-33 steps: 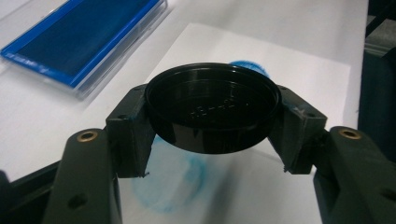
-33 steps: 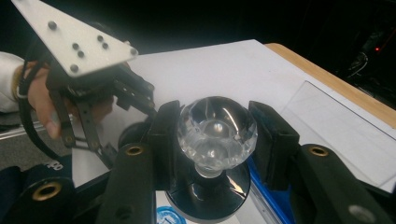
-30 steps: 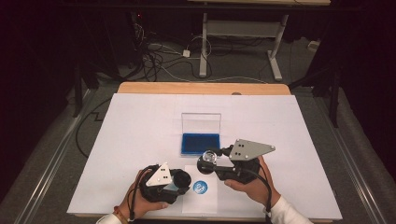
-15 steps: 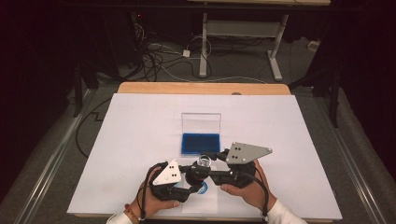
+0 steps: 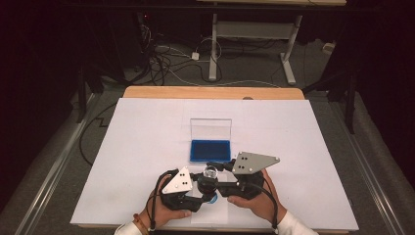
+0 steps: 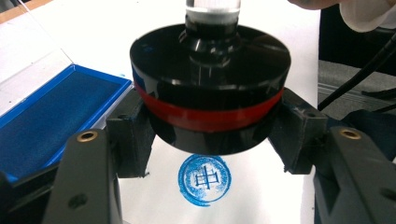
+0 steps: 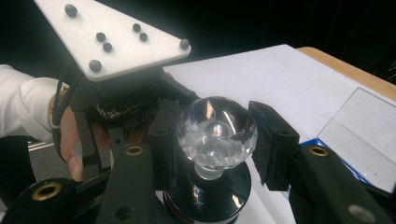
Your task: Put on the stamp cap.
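High view: both grippers meet low centre of frame, over white paper [image 5: 147, 147] on the surface. Left gripper [image 5: 198, 188] sits lower left of centre, right gripper [image 5: 218, 171] just right of it, a hand [image 5: 252, 203] behind each. Stamp [image 5: 211, 177] w/ clear knob is between them, just below the ink pad [image 5: 210, 150], which lies mid-frame w/ its clear lid standing open behind it.

Left gripper view: jaws narrow, clamped on the stamp's black base [image 6: 210, 88] from both sides at the red band; base fills centre of frame, held off the paper. Round blue print [image 6: 204, 179] on the paper directly under it, bottom centre, not touching the stamp. Blue ink pad at left edge of frame, close beside the left jaw.

Right gripper view: clear faceted knob [image 7: 216, 131] at centre, between the jaws. Left jaw looks against the knob, right jaw pad [image 7: 273, 144] sits just beside it w/ a small gap, so jaws are around the knob, partly apart, not fully pinching. Left gripper w/ its grey plate [image 7: 112, 35] fills upper left of frame, hand at far left. Ink pad corner at right edge
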Motion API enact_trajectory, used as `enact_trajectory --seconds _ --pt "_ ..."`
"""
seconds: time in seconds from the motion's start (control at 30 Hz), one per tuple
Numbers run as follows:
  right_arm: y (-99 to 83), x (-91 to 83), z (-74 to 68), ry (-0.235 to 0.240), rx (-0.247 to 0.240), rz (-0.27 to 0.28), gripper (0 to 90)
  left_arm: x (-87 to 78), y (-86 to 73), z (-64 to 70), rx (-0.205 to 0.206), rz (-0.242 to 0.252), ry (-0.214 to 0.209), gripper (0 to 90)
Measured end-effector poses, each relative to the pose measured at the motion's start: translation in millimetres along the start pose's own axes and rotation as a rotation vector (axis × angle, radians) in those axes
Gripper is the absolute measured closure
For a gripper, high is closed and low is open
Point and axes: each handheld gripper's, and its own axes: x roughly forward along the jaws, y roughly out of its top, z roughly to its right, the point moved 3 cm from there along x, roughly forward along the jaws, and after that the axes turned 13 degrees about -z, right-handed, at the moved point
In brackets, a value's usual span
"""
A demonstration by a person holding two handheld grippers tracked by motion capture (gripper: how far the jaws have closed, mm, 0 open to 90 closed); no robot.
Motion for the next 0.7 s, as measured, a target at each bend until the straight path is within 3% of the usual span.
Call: enact_trajectory --seconds 0.4,0.7 --pt "-2.6 0.2 0.6 0.011 0.003 -0.008 56.8 -2.1 0.0 0.6 0.009 0.0 0.014 36.4" --pt "-6.4 1.5 1.9 0.022 0.025 -0.004 56.8 -2.9 -0.6 2.8 0.03 -0.028 0.071 36.5"
